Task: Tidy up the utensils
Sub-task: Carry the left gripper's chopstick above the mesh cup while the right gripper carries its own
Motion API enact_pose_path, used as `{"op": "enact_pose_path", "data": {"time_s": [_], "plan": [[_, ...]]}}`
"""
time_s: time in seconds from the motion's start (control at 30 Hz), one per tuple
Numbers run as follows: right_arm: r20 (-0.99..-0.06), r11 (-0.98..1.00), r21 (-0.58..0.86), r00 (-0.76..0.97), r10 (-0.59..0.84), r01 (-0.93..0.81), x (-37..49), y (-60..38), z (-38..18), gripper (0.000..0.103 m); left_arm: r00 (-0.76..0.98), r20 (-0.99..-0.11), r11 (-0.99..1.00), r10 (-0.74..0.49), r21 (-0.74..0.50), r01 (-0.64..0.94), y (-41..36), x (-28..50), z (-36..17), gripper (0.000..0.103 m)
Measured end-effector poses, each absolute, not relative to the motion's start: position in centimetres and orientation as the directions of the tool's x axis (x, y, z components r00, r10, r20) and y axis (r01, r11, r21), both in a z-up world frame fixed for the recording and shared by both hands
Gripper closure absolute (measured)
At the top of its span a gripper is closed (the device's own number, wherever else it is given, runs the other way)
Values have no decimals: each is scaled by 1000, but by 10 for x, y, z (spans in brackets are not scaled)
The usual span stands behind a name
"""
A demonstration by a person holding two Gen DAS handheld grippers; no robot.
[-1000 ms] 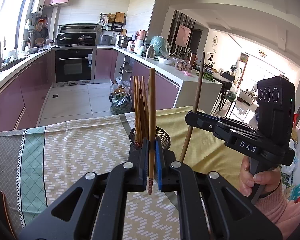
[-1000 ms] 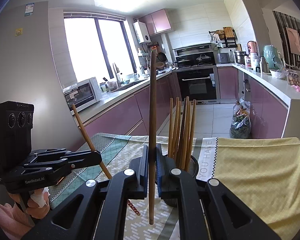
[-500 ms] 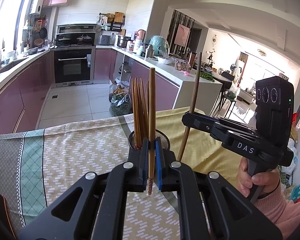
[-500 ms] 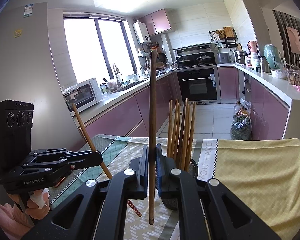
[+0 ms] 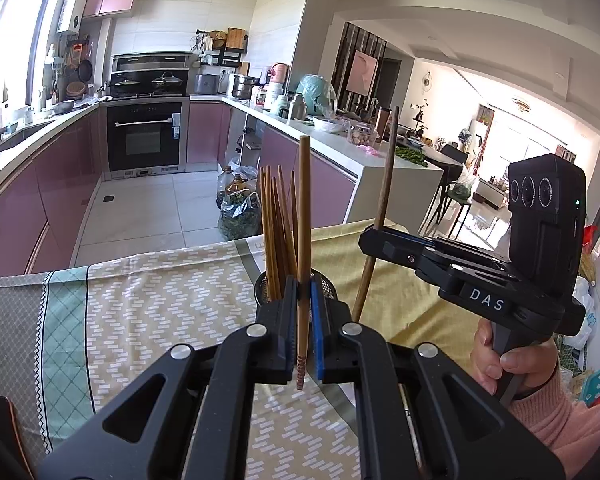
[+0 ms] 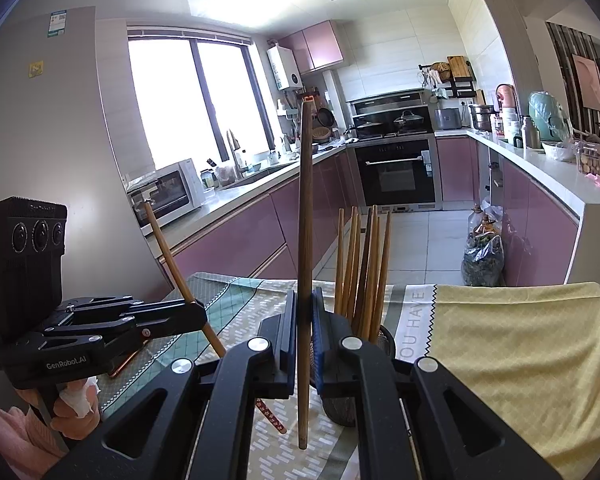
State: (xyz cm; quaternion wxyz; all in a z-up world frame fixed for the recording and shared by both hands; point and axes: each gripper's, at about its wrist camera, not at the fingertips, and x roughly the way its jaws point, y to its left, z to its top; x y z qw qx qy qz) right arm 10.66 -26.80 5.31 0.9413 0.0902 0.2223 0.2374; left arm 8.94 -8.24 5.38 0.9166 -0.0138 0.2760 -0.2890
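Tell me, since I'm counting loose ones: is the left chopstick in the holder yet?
Out. The left hand-held gripper clamps the chopstick above the holder.

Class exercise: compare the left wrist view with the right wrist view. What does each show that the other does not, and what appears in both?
Only the left wrist view shows the bright living area beyond the counter and the right tool from outside, shut on its dark chopstick.

Only the right wrist view shows the window, the microwave and the left tool from outside, shut on its lighter chopstick.

Both show the mesh holder of chopsticks, the patterned tablecloth and the black oven.
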Motion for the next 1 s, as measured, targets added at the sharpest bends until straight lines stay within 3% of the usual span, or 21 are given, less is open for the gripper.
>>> {"op": "enact_pose_path", "data": {"time_s": [1.0], "plan": [[-357, 870, 269, 796, 489, -413, 113, -270, 60, 97, 678, -474, 817, -561, -186, 546, -86, 93, 68, 96]]}}
